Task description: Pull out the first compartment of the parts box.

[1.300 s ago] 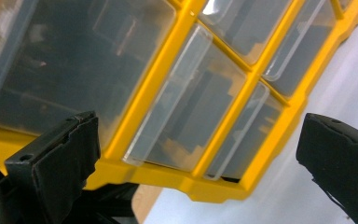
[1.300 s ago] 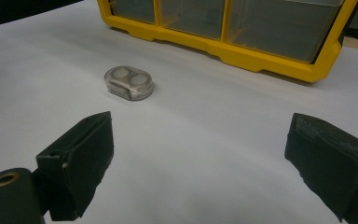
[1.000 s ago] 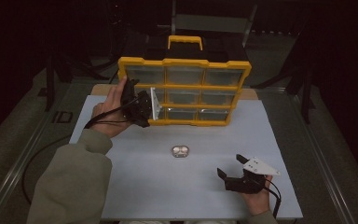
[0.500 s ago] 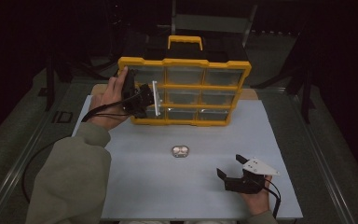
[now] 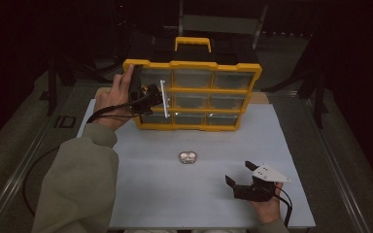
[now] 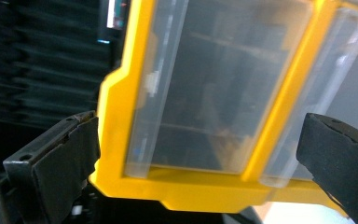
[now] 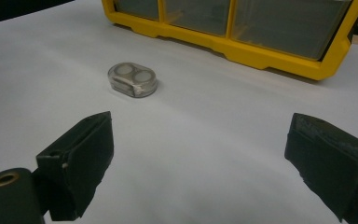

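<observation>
Left gripper (image 5: 151, 97) has slid along the organizer's (image 5: 194, 94) left edge, fingers spread.

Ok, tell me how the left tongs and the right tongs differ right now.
The left tongs are up against the yellow organizer, jaws spread around its corner drawer; the right tongs sit low near the table's front edge, jaws around nothing. The left tongs point at the organizer, the right tongs toward the small clear case. Both are open.

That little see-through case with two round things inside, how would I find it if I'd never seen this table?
Start at the big yellow organiser box with clear drawers standing at the far side of the white table. Come toward the near edge: the small clear oval case with two round discs inside lies alone on the bare middle, the table's lone loose small object.
</observation>
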The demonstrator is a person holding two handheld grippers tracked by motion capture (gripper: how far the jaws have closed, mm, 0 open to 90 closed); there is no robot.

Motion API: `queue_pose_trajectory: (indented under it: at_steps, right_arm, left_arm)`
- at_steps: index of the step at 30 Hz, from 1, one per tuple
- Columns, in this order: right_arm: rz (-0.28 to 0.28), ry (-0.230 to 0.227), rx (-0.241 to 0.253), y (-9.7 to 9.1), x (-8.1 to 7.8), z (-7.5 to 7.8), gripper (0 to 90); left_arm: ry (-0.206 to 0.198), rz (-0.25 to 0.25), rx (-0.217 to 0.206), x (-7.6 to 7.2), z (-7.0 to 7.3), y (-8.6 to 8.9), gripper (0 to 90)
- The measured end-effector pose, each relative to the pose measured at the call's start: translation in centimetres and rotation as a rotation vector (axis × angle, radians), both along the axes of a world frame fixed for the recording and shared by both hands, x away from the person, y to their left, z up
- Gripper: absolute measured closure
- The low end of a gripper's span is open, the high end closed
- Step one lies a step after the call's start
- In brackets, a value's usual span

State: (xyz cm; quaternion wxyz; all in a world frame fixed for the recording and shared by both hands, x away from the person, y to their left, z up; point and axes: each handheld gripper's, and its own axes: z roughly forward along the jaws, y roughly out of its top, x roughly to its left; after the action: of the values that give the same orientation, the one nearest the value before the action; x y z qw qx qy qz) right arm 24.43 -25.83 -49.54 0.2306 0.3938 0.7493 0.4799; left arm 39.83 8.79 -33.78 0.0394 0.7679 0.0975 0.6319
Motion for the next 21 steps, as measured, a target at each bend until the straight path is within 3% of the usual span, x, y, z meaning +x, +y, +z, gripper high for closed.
queue_pose_trajectory:
  at_steps: [4, 5, 8, 10, 16, 21]
  right_arm:
    - [0.002, 0.003, 0.001, 0.1, 0.0, 0.0, 8.3]
    - [0.002, 0.002, 0.000, 0.1, 0.0, 0.0, 8.3]
    - [0.004, 0.003, 0.001, 0.1, 0.0, -0.1, 8.3]
    - [0.004, 0.004, 0.001, 0.1, 0.0, -0.1, 8.3]
    - [0.004, 0.006, 0.004, 0.1, 0.0, -0.1, 8.3]
    - [0.006, 0.006, 0.005, 0.1, 0.0, -0.1, 8.3]
  left_arm:
    - [-0.031, 0.008, 0.032, 0.4, -0.2, -0.2, 2.0]
    - [-0.059, 0.012, 0.035, 0.4, -0.3, -0.2, 2.9]
    - [-0.121, 0.014, 0.053, 0.4, -0.3, -0.4, 9.6]
    - [-0.126, 0.007, 0.061, 0.5, -0.2, -0.5, 17.4]
    - [-0.233, 0.022, 0.117, 0.7, -0.1, -1.1, 35.6]
    - [-0.246, 0.014, 0.136, 0.6, 0.0, -1.3, 47.1]
